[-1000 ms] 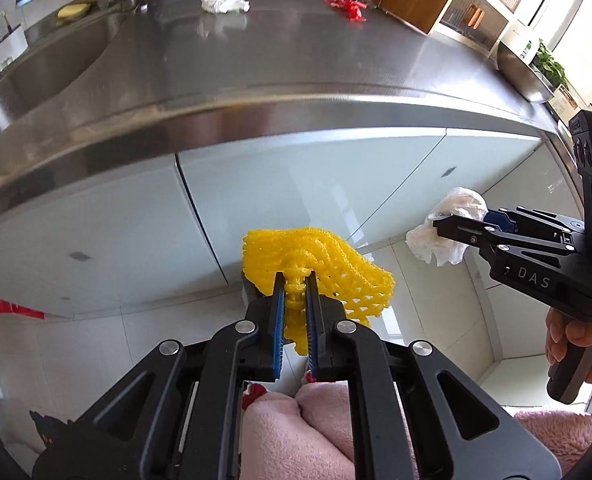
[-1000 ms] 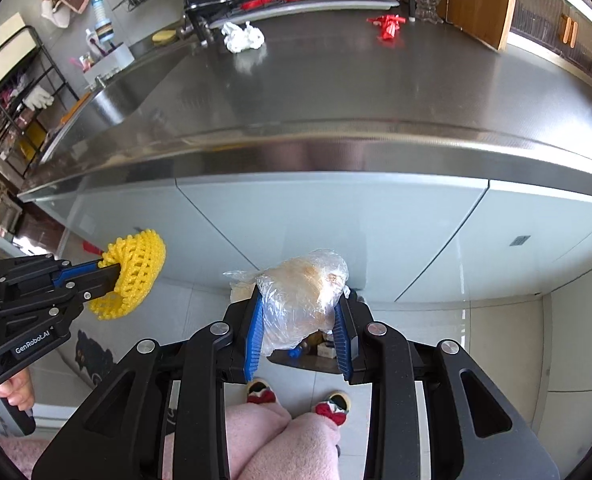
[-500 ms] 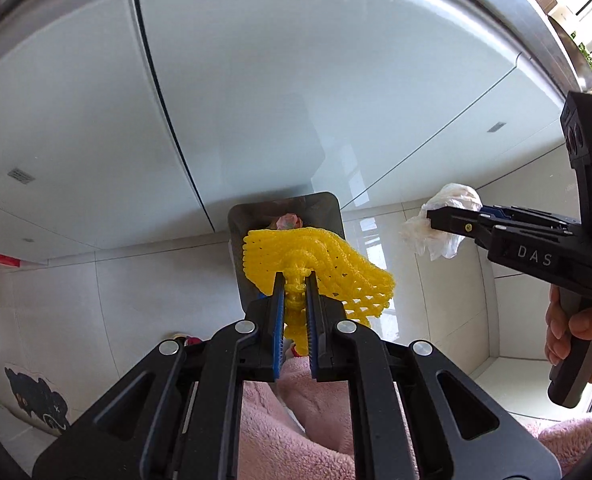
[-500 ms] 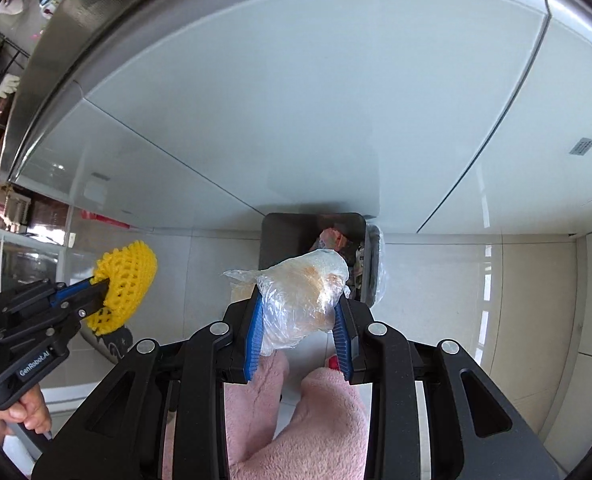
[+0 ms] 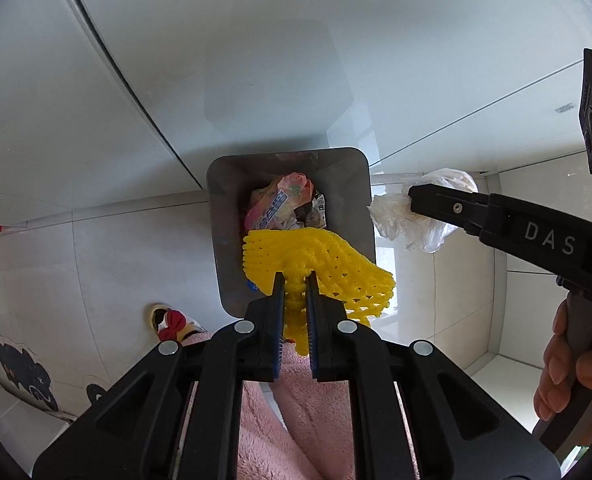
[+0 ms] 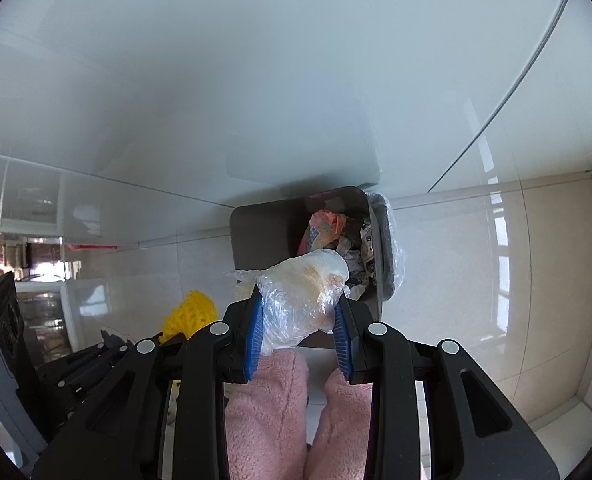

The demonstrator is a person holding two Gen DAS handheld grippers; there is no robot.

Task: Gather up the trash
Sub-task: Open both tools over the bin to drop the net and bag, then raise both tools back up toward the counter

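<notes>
My left gripper (image 5: 294, 280) is shut on a yellow foam fruit net (image 5: 319, 264) and holds it over the near edge of a grey trash bin (image 5: 224, 248) on the floor. The bin holds several wrappers (image 5: 284, 204). My right gripper (image 6: 297, 312) is shut on a crumpled clear plastic bag (image 6: 303, 284) just above the bin's near rim (image 6: 256, 236). In the left wrist view the right gripper (image 5: 415, 200) and its bag (image 5: 427, 216) hang right of the bin. The net (image 6: 192, 312) shows at the lower left of the right wrist view.
White cabinet doors (image 5: 256, 60) stand right behind the bin. Glossy floor tiles (image 6: 475, 260) surround it. The person's pink fleece legs (image 6: 280, 400) and a slippered foot (image 5: 172, 320) are below the grippers, near the bin.
Both grippers have tilted down from the countertop toward the floor and come closer to the bin. The bin's inside and its wrappers are now in full view. Both still grip their items.
</notes>
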